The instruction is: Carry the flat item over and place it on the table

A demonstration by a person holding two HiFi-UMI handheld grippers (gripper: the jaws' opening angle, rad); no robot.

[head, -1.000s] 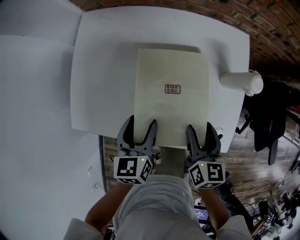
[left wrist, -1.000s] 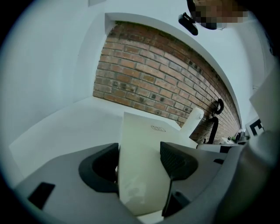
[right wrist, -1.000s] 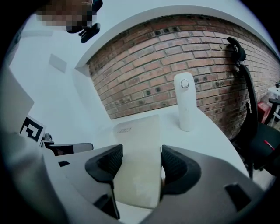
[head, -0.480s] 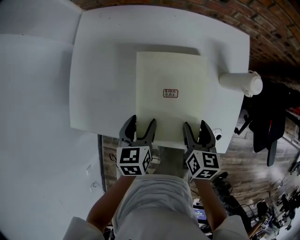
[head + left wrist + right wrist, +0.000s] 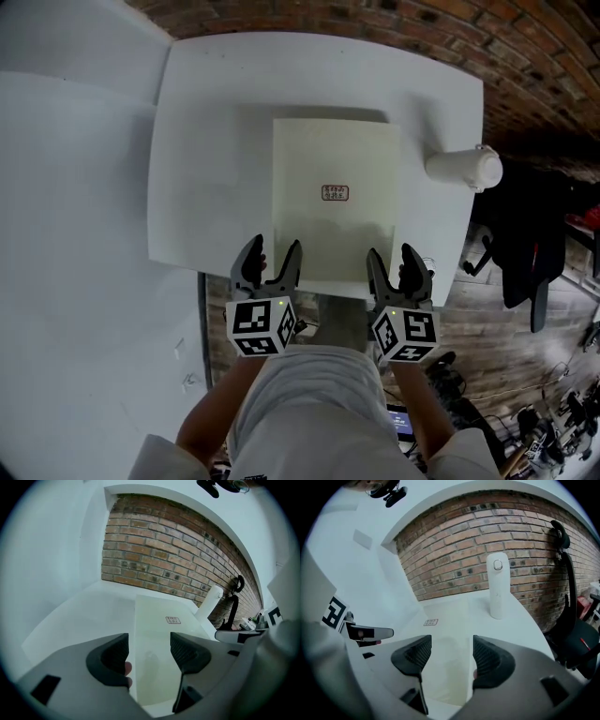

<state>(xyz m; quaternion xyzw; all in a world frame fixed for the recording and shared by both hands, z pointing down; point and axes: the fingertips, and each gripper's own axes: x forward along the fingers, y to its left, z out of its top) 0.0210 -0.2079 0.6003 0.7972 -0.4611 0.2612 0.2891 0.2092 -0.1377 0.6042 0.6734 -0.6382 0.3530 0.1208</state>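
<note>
The flat item, a cream sheet with a small red-printed label, lies flat on the white table. My left gripper hangs open over the sheet's near left edge, and my right gripper hangs open over its near right edge. In the left gripper view the sheet shows below the parted jaws of the left gripper, which hold nothing. In the right gripper view the right gripper is likewise open above the sheet.
A white bottle stands on the table just right of the sheet, also seen as an upright bottle. A brick wall backs the table. A dark chair with a jacket stands at the right, over a wooden floor with cables.
Both grippers have drawn back a little toward the person, staying open. The sheet lies in the same place on the table.
</note>
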